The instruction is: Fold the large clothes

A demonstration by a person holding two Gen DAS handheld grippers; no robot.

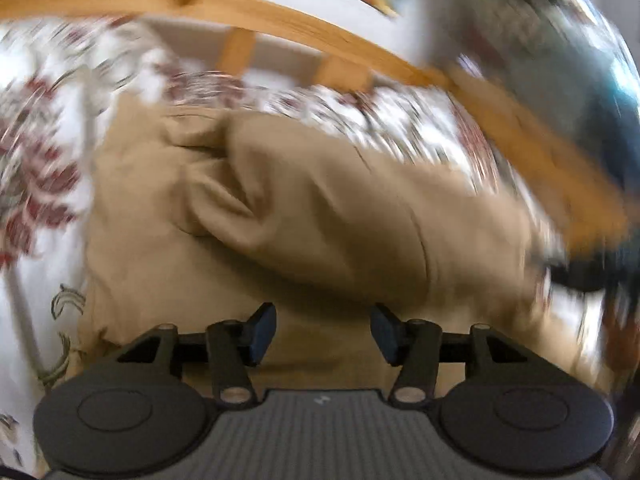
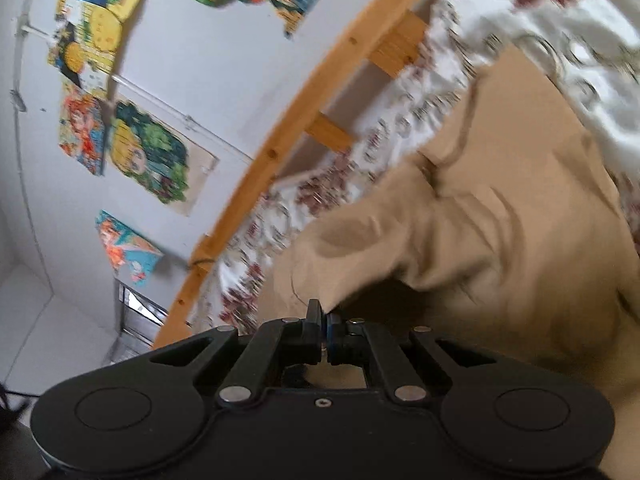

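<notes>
A large tan garment (image 1: pixel 320 216) lies rumpled on a floral bedsheet (image 1: pixel 36 184), with a sleeve folded across its body. My left gripper (image 1: pixel 323 334) is open and empty, just above the garment's near part. In the right wrist view the same tan garment (image 2: pixel 500 232) shows lifted in a fold. My right gripper (image 2: pixel 325 330) is shut on an edge of the garment and holds it up off the sheet. Both views are motion-blurred.
A wooden bed rail (image 1: pixel 248 12) with slats runs along the far side of the bed; it also shows in the right wrist view (image 2: pixel 280 148). Beyond it is a white wall with colourful posters (image 2: pixel 132 140). The floral sheet (image 2: pixel 560 12) surrounds the garment.
</notes>
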